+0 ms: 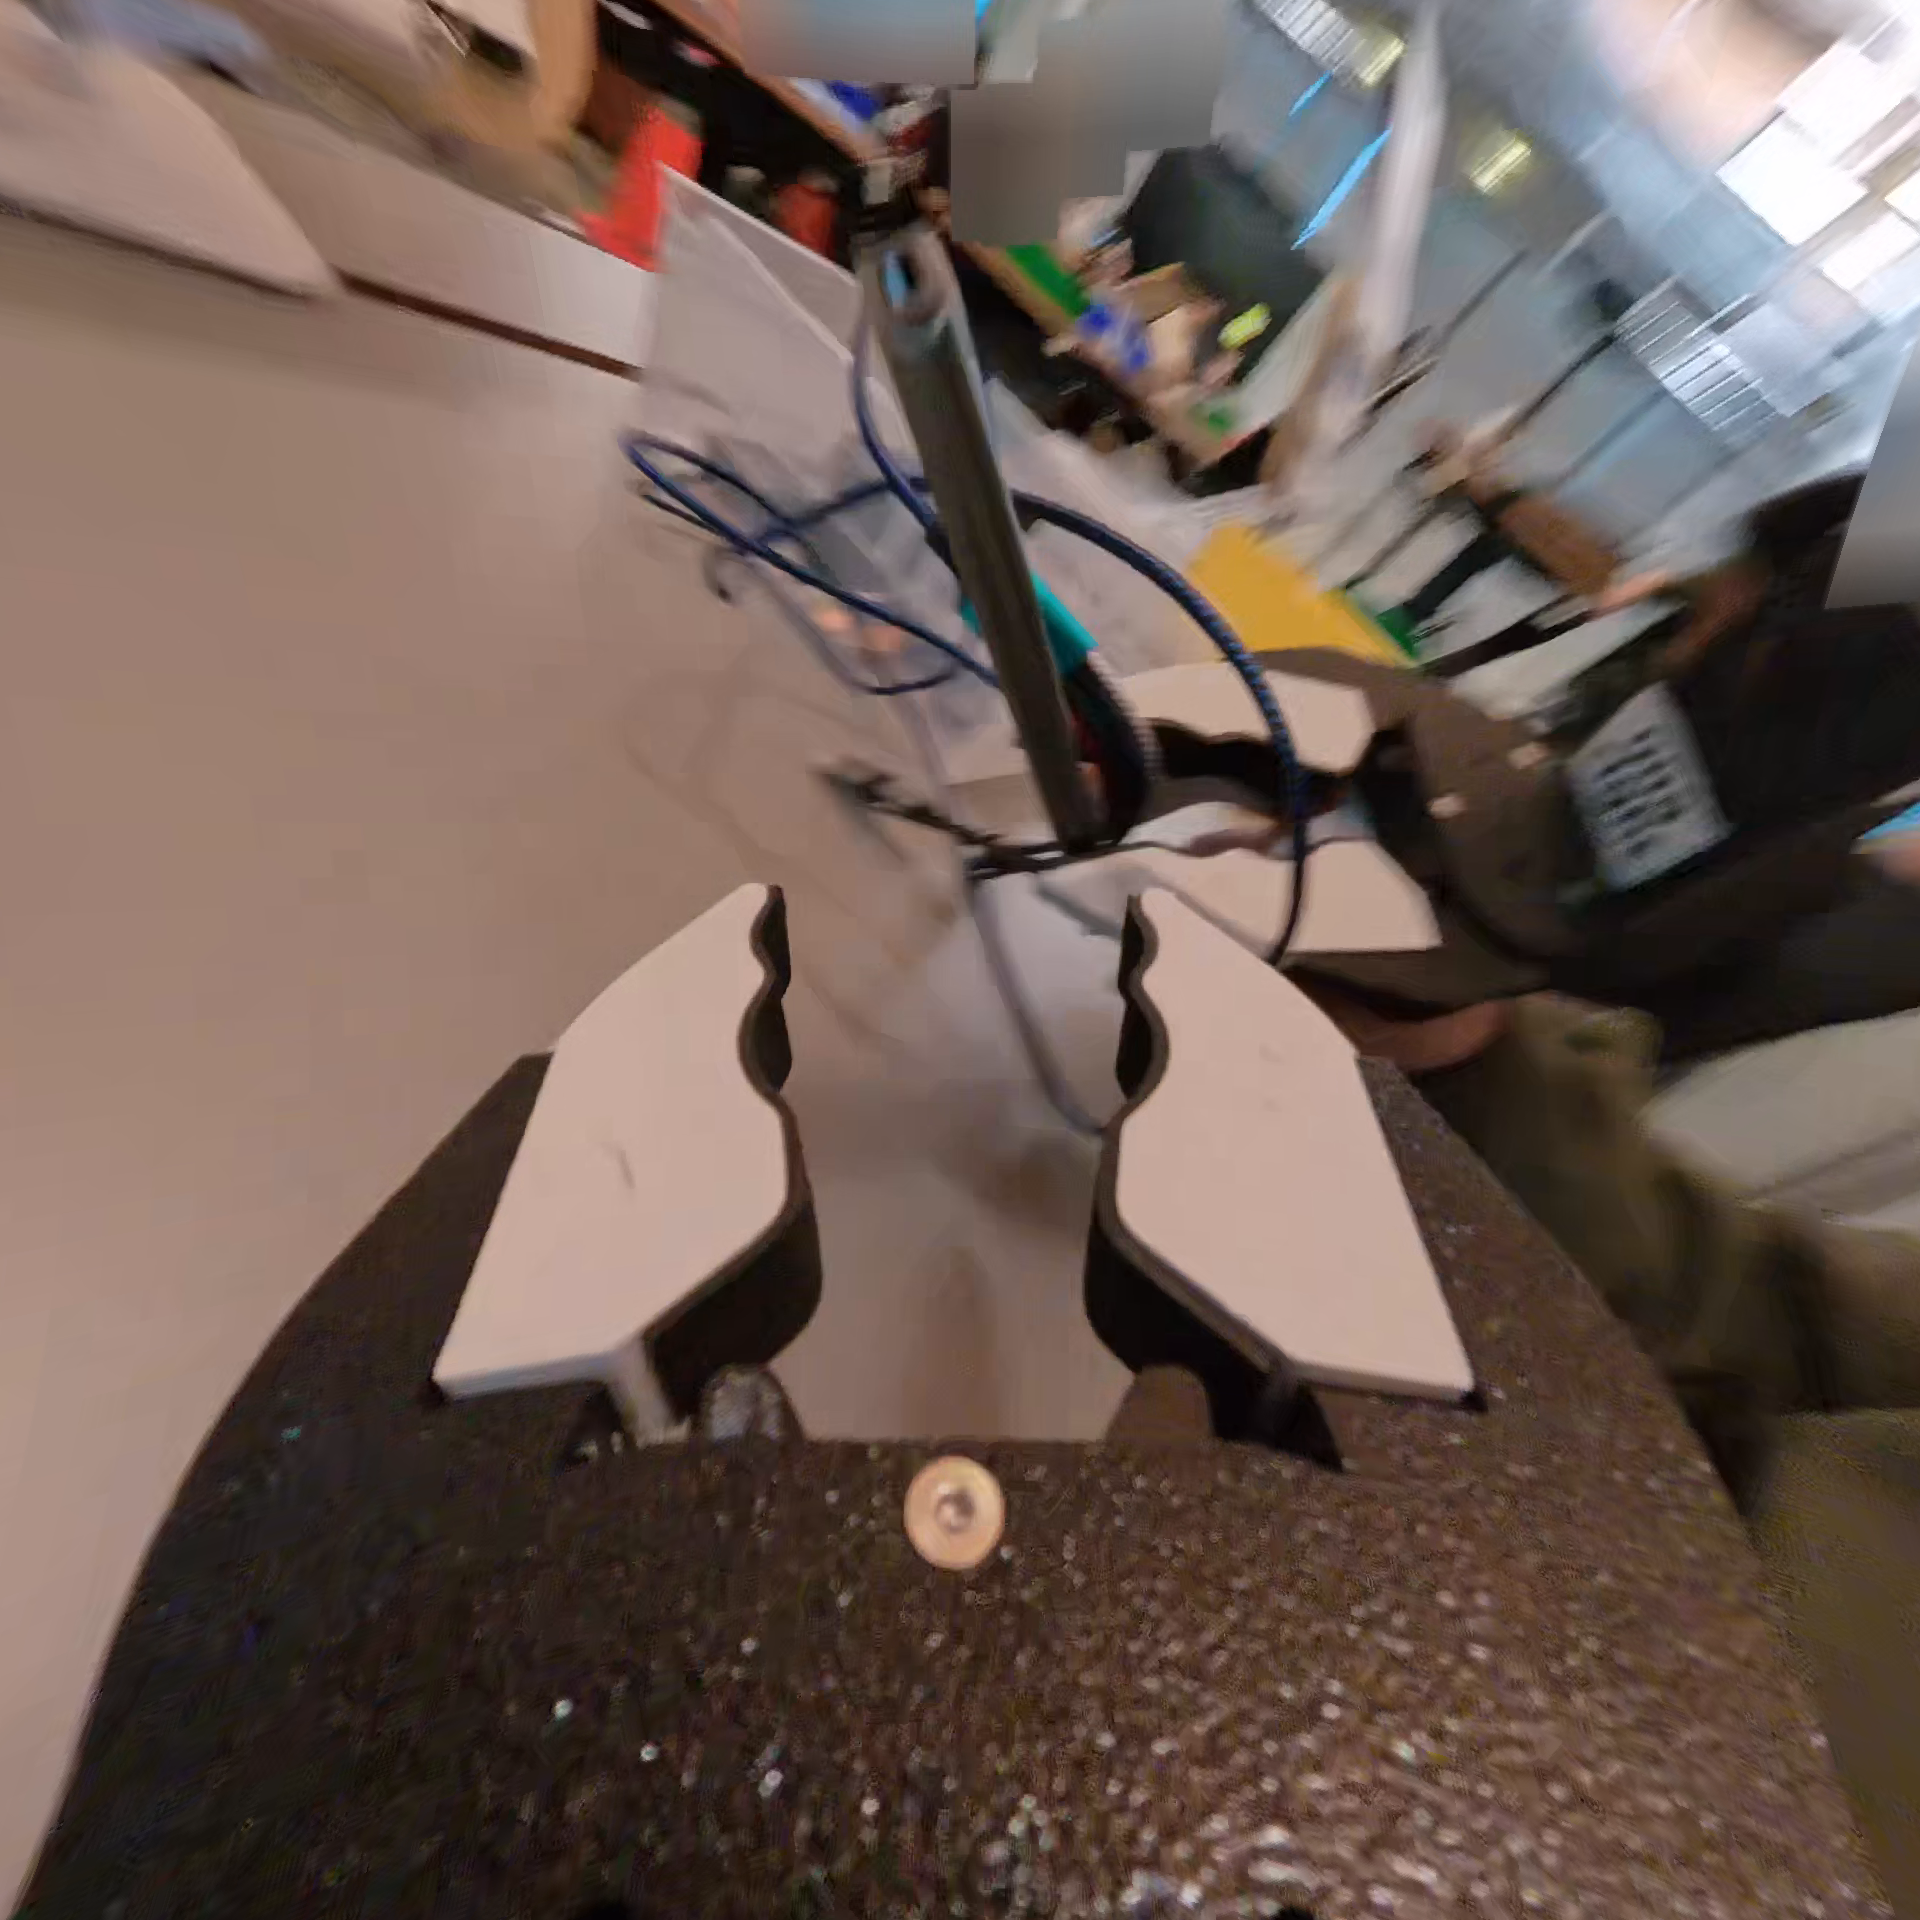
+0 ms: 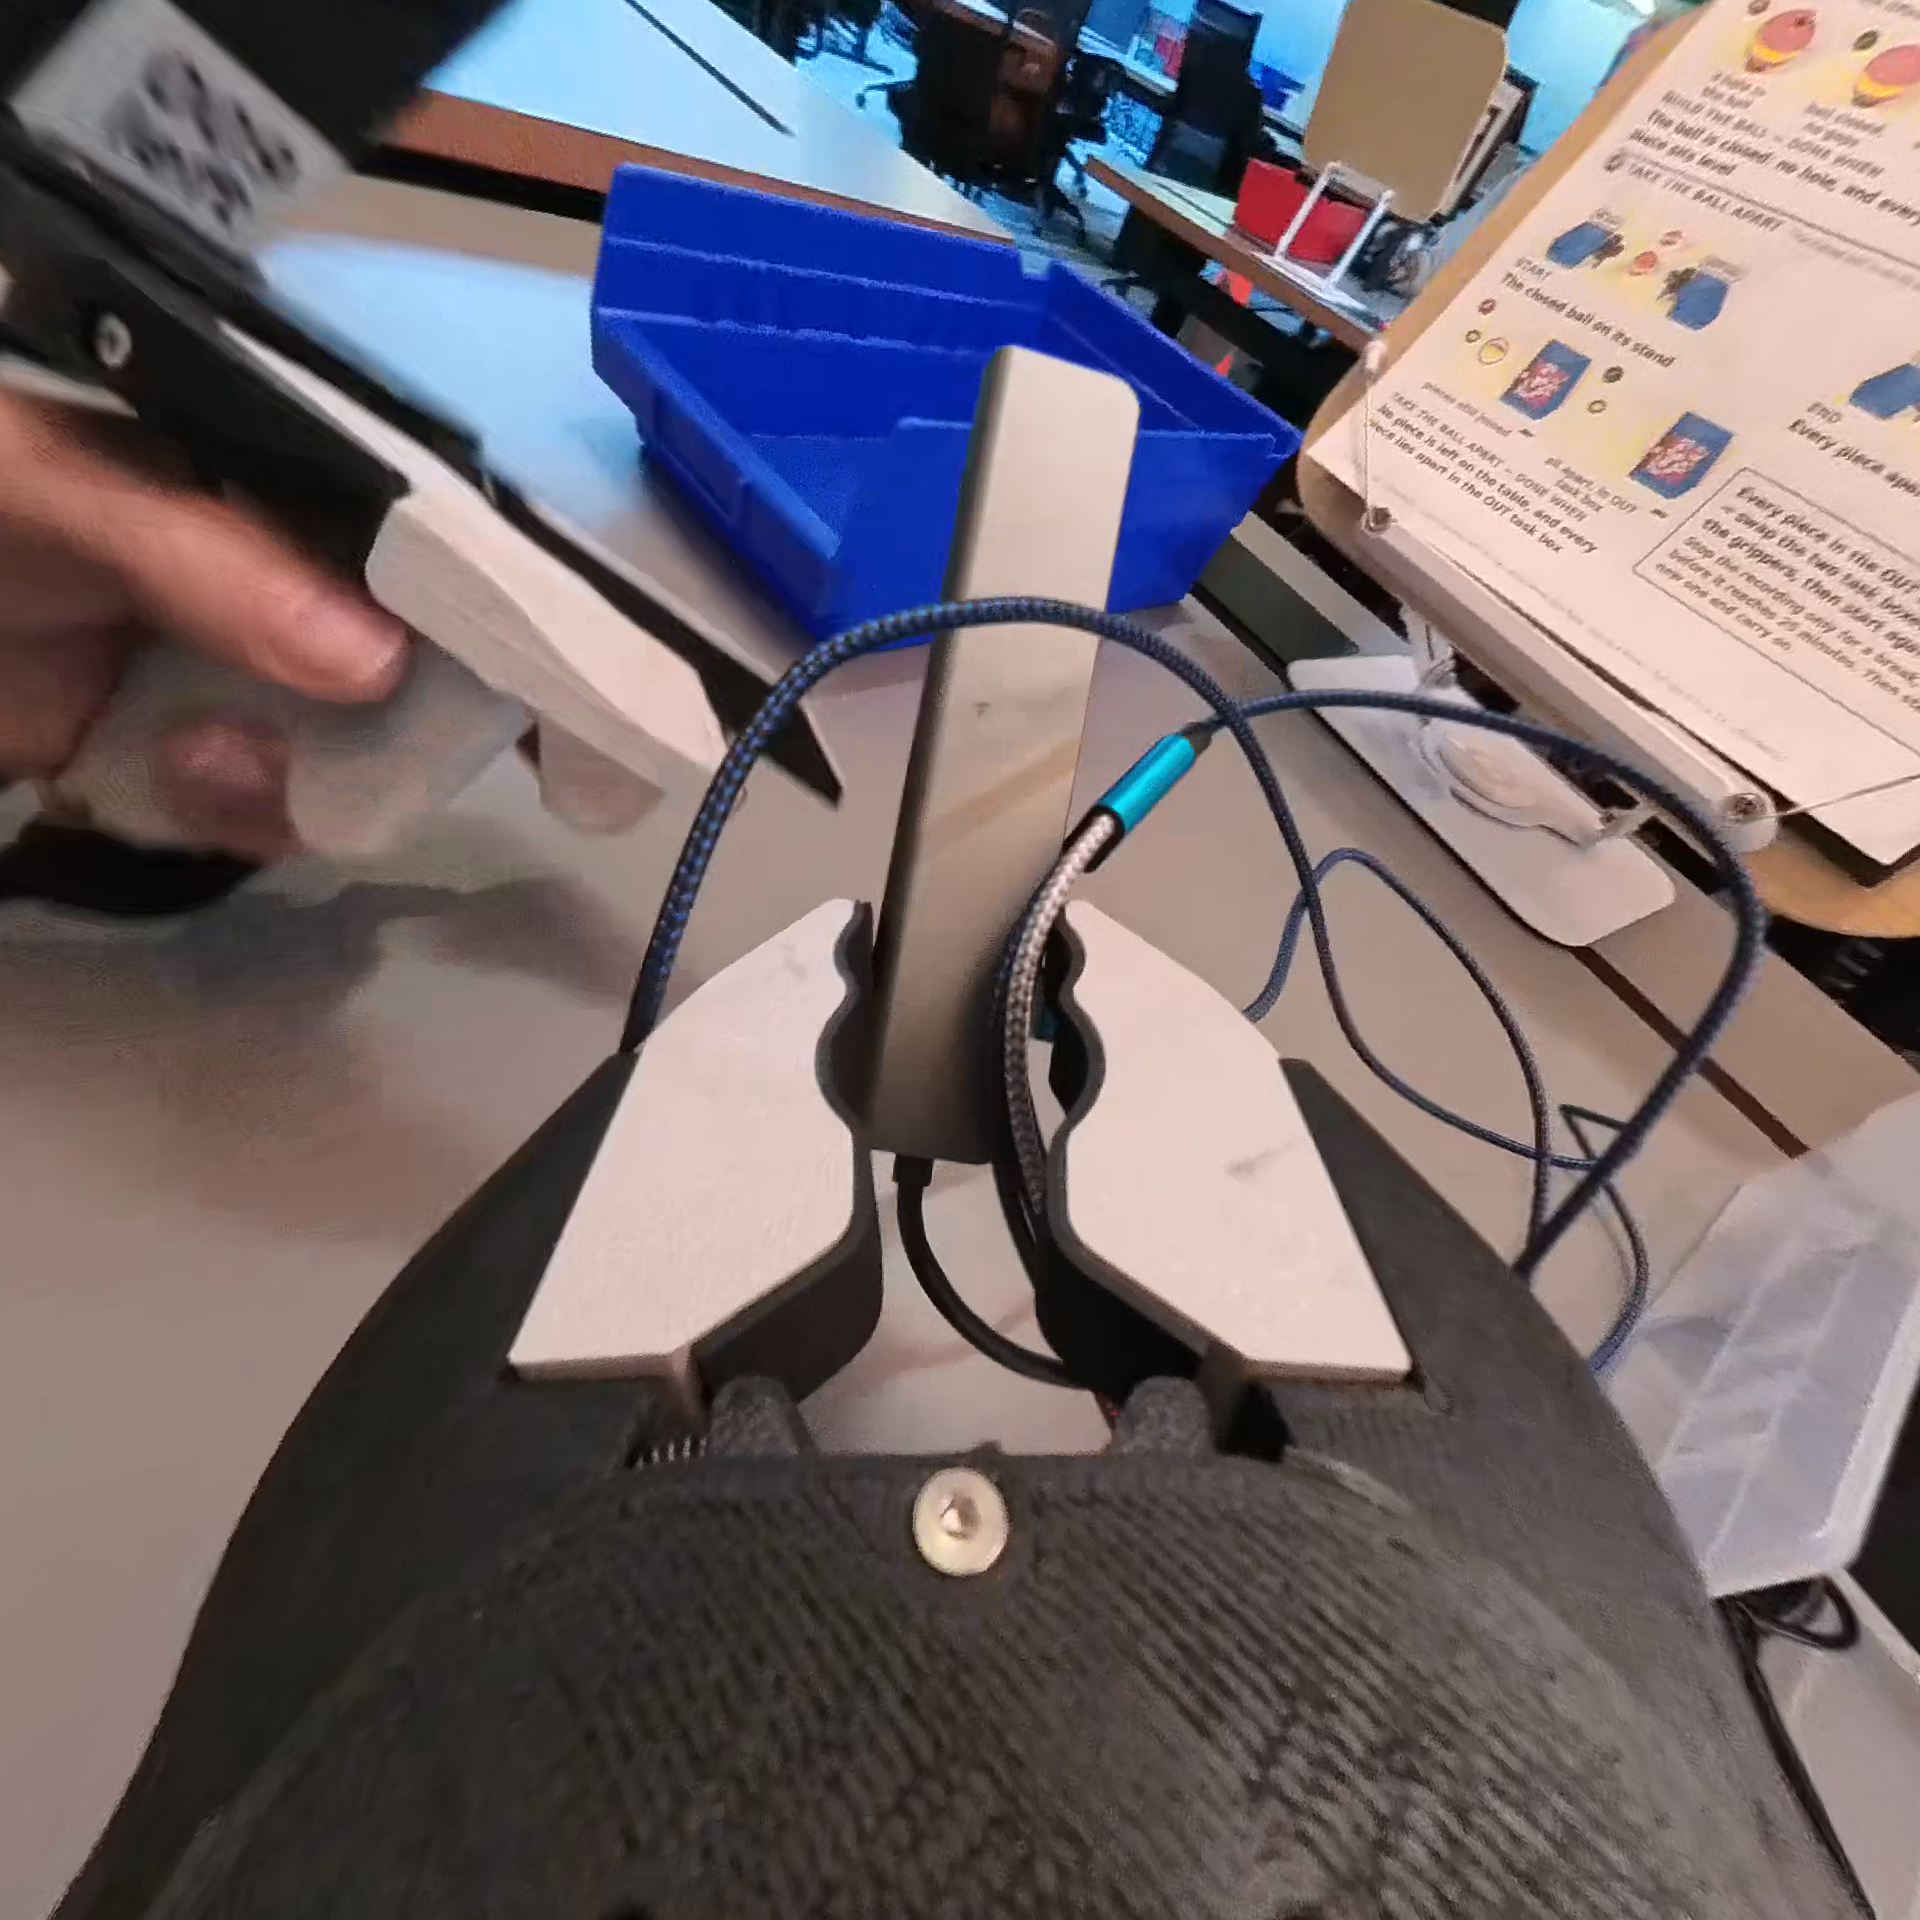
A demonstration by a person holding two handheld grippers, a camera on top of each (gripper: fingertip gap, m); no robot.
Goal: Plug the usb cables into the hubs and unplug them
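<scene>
the right gripper [image 2: 961, 925] is squeezed tight on something thin; the left gripper [image 1: 951, 914] is spread wide, held by a hand [image 2: 156, 613].

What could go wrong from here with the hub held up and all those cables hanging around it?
1. The right gripper pinches the grey hub with the silver cable jammed beside it, so the hold may slip or crush the cable.
2. The dark blue cable loops across the hub and could snag the left gripper, which is open and blurred in its own view.
3. The teal plug could be pulled sideways if the cables catch.
</scene>
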